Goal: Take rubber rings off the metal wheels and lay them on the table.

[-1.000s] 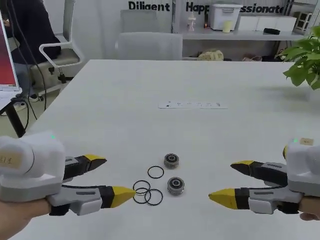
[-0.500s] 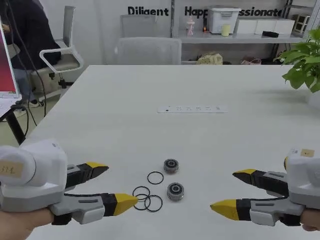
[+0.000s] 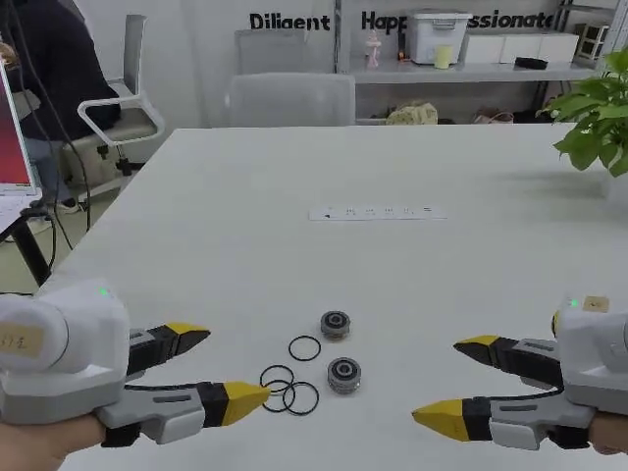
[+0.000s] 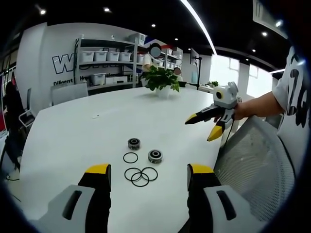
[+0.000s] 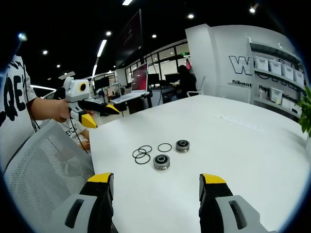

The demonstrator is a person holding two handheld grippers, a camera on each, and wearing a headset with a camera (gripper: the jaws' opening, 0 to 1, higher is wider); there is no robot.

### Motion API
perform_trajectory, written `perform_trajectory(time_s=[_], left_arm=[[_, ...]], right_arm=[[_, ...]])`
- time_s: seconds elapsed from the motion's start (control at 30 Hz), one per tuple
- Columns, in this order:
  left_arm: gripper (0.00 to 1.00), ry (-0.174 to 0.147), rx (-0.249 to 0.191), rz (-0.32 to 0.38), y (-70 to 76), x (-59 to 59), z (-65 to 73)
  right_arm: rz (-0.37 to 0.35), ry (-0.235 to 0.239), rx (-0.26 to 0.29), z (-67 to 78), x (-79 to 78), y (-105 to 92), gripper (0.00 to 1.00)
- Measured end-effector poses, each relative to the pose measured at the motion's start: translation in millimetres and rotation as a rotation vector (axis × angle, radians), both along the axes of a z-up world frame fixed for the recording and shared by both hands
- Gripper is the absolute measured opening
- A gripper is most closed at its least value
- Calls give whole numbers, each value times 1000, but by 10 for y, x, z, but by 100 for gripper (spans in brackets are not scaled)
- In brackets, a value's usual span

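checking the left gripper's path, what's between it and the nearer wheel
Three overlapping rubber rings lie between the left gripper and the nearer wheel, in the head view.

Low in the frame, right gripper (image 5: 156,178), yellow-tipped jaws wide apart. Above it on the white table (image 5: 252,160), lower metal wheel (image 5: 161,161) and upper metal wheel (image 5: 182,145), single rubber ring (image 5: 164,147) just left of the upper one, three overlapping rings (image 5: 142,154) further left. At upper left, left gripper (image 5: 105,118) in a hand (image 5: 62,109), jaws parted.

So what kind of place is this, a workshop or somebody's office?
Most likely an open-plan office or lab space: a large white meeting table, a swivel chair beside it, and a shelf of white storage boxes along the back wall.
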State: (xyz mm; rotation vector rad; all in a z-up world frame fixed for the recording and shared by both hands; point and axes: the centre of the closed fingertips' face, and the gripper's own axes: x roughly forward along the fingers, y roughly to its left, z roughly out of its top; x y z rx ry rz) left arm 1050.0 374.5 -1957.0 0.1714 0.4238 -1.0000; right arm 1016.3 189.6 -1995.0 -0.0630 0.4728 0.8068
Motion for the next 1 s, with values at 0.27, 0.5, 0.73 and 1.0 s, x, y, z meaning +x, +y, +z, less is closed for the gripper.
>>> perform_trajectory(time_s=[0.27, 0.5, 0.73, 1.0], left_arm=[[61, -1, -17, 16, -25, 22, -2], [61, -9, -29, 25, -72, 38, 29], [61, -7, -30, 27, -64, 42, 29], [61, 0, -26, 32, -57, 26, 7]], right_arm=[[20, -7, -17, -24, -8, 27, 71], [9, -15, -8, -9, 5, 2, 71], [7, -13, -10, -16, 4, -5, 72], [10, -8, -13, -31, -5, -3, 72]])
